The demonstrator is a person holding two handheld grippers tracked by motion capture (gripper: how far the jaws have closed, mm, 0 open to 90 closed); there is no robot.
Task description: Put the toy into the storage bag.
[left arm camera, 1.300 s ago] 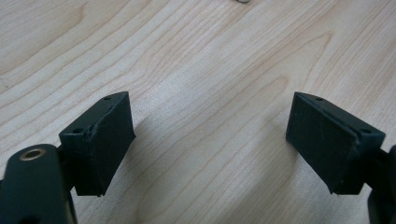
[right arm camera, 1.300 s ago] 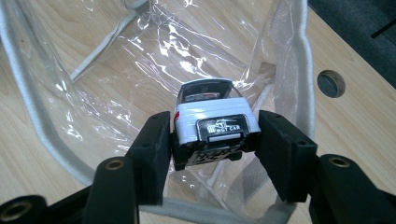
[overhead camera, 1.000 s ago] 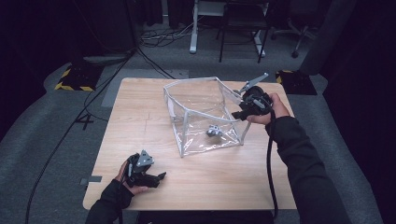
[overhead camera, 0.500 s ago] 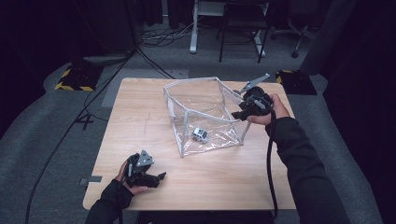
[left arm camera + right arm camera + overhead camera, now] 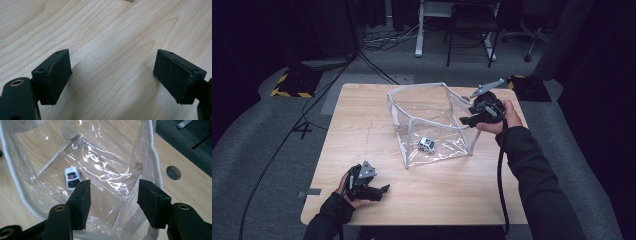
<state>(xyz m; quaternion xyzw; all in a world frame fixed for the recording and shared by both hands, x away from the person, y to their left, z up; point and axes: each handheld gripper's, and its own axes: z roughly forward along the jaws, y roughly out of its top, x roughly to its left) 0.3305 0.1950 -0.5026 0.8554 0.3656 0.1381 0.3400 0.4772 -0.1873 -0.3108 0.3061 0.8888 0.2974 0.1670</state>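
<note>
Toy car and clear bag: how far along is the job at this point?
Looks done: the toy car lies on the floor of the clear bag, which stands open on the table. In hand: the right gripper is at the bag's rim, jaws apart astride the wall, gripping nothing. The left gripper is open over bare wood. What's left, probably: withdrawing the right gripper, perhaps closing the bag.
</note>
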